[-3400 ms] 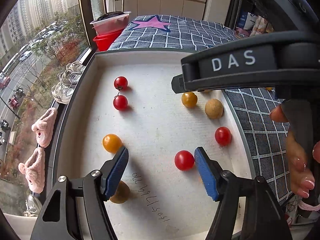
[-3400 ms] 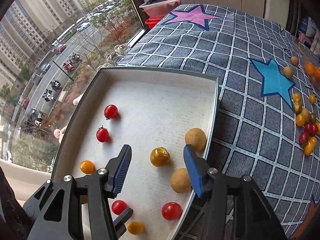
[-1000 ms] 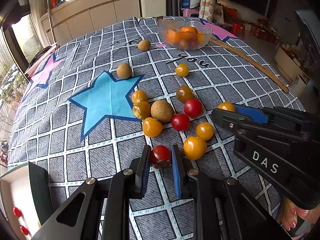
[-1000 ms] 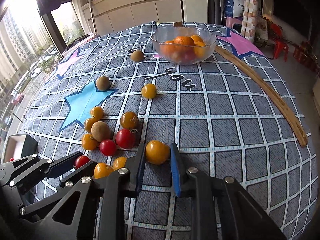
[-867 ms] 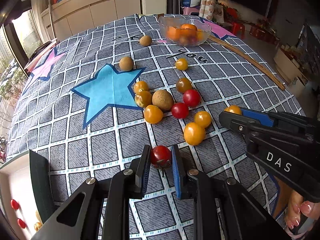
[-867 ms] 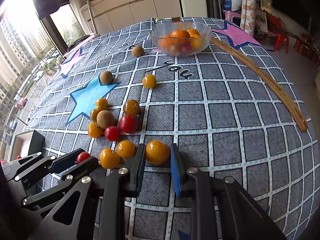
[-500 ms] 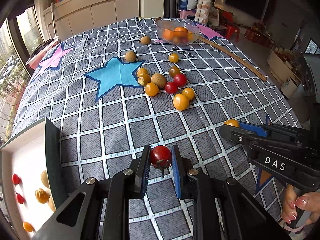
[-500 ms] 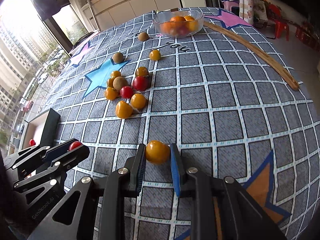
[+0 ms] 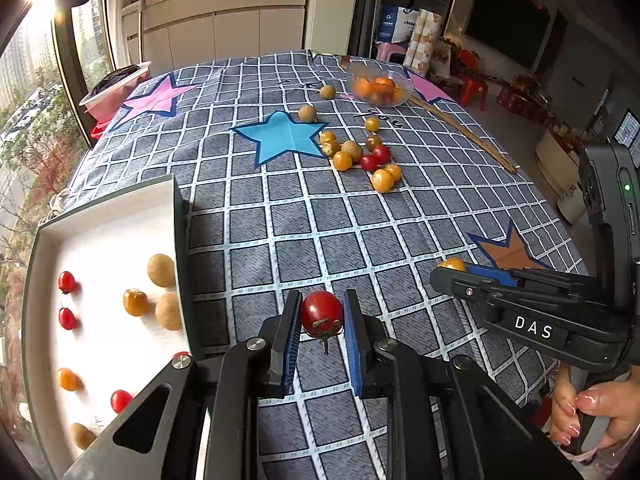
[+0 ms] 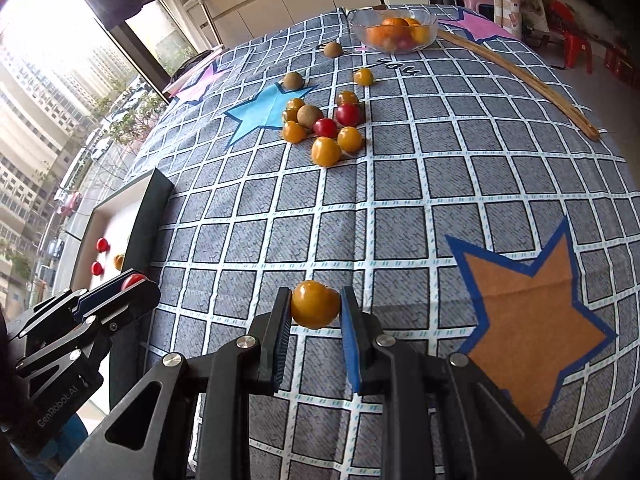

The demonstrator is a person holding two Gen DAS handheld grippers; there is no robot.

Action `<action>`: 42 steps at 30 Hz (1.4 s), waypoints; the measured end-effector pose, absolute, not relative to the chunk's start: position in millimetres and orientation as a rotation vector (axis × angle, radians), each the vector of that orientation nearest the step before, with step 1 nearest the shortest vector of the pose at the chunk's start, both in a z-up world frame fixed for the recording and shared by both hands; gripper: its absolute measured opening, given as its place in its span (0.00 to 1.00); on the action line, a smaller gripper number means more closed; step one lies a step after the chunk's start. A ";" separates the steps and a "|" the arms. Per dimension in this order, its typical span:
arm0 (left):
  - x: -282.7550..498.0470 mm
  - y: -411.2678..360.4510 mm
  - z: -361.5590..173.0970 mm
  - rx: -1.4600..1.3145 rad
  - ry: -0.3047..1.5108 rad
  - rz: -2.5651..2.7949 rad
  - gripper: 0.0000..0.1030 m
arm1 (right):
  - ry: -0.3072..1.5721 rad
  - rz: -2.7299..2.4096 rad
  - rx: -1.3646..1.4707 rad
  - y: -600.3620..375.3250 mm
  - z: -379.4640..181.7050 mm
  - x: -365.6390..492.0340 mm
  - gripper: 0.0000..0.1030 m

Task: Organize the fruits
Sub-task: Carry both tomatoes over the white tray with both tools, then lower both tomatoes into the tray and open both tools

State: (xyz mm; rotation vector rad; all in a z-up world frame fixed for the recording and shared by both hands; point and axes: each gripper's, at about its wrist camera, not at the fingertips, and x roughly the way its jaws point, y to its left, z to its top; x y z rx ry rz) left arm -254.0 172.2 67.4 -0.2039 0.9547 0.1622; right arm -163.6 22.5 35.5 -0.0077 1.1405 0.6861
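Now, on the far left sits the tray (image 9: 100, 216), white inside, with a few red, orange and brown fruits lying apart in it. Just to its right the left gripper (image 9: 320, 320) has its jaws shut tight on a red tomato (image 9: 322, 312), held up above the checked cloth (image 9: 304, 216) on the desk, close to the tray's dark wall. Further right the right gripper (image 10: 314, 308) has its jaws shut tight on an orange tomato (image 10: 315, 304), also up off the cloth, near an orange star (image 10: 528, 312). A hand (image 9: 592, 412) holds that gripper's handle. Far back in the middle a little pile of fruit (image 10: 324, 124) waits beside a blue star (image 10: 264, 112), and a glass bowl (image 10: 392, 32) of oranges stands beyond it. This looks like the carrying step: both fruits are picked and on their way to the tray. Next, I think, each gripper must go left over the tray wall, come down low, and let go softly so the fruit does not roll or bump the others.
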 end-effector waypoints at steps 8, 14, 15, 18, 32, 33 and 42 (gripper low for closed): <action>-314.6 220.3 73.4 -0.246 0.931 0.282 0.21 | 1.125 0.776 -0.042 62.8 55.5 -193.9 0.25; -355.5 249.4 66.9 -0.257 0.941 0.370 0.21 | 1.123 0.863 -0.091 107.1 63.9 -221.3 0.25; -359.8 253.0 64.6 -0.256 0.944 0.384 0.21 | 1.122 0.878 -0.101 115.2 64.9 -226.0 0.25; -369.2 262.3 55.0 -0.277 0.964 0.404 0.21 | 1.123 0.920 -0.137 139.9 66.5 -239.1 0.25; -379.3 267.6 28.9 -0.297 1.005 0.418 0.21 | 1.185 0.991 -0.330 231.6 39.4 -263.5 0.25; -379.6 268.3 27.5 -0.300 1.006 0.419 0.21 | 1.187 0.987 -0.347 236.1 36.5 -263.8 0.25; -377.9 269.1 21.5 -0.305 1.010 0.425 0.21 | 1.109 0.949 -0.532 263.1 25.4 -281.6 0.27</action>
